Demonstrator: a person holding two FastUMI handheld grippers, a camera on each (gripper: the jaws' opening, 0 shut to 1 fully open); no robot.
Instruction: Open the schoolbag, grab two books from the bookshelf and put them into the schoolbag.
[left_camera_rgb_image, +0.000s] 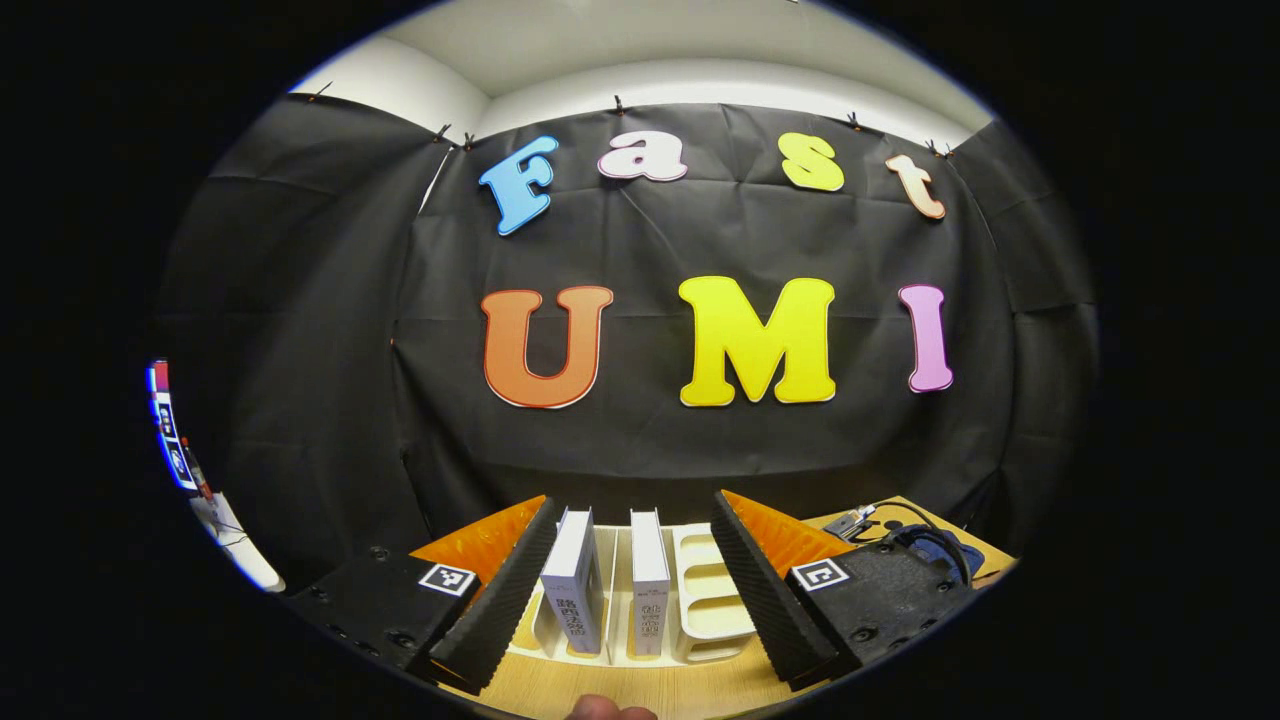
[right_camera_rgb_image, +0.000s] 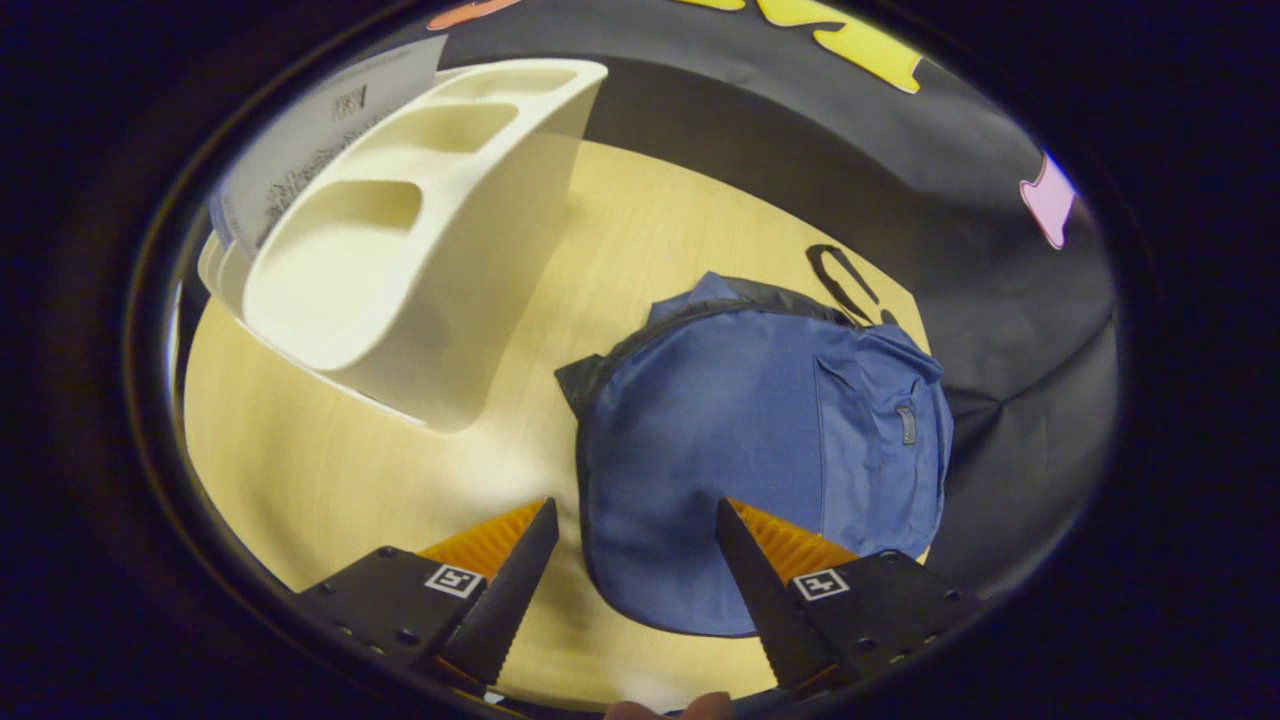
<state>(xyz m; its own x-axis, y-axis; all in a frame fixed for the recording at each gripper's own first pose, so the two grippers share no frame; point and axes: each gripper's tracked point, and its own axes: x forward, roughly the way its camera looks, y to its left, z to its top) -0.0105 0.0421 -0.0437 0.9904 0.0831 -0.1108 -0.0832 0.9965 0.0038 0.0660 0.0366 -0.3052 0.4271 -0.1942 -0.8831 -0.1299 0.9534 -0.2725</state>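
Note:
Two white books stand upright in a white slotted bookshelf (left_camera_rgb_image: 705, 600) on the wooden table; one book (left_camera_rgb_image: 573, 580) is left of the other book (left_camera_rgb_image: 649, 582). My left gripper (left_camera_rgb_image: 632, 588) is open, level with the shelf, its fingers either side of both books without touching them. In the right gripper view a blue schoolbag (right_camera_rgb_image: 760, 450) lies flat on the table, its flap closed. My right gripper (right_camera_rgb_image: 630, 580) hovers open over the bag's near edge. The bookshelf (right_camera_rgb_image: 400, 240) rises at the upper left, with a book (right_camera_rgb_image: 320, 140) behind it.
Black straps and cables (left_camera_rgb_image: 915, 535) lie on the table at the right of the shelf. A bag strap (right_camera_rgb_image: 845, 280) curls beyond the schoolbag. Bare wooden table (right_camera_rgb_image: 330, 470) stretches between the shelf and the bag. Black cloth walls close the table's far side.

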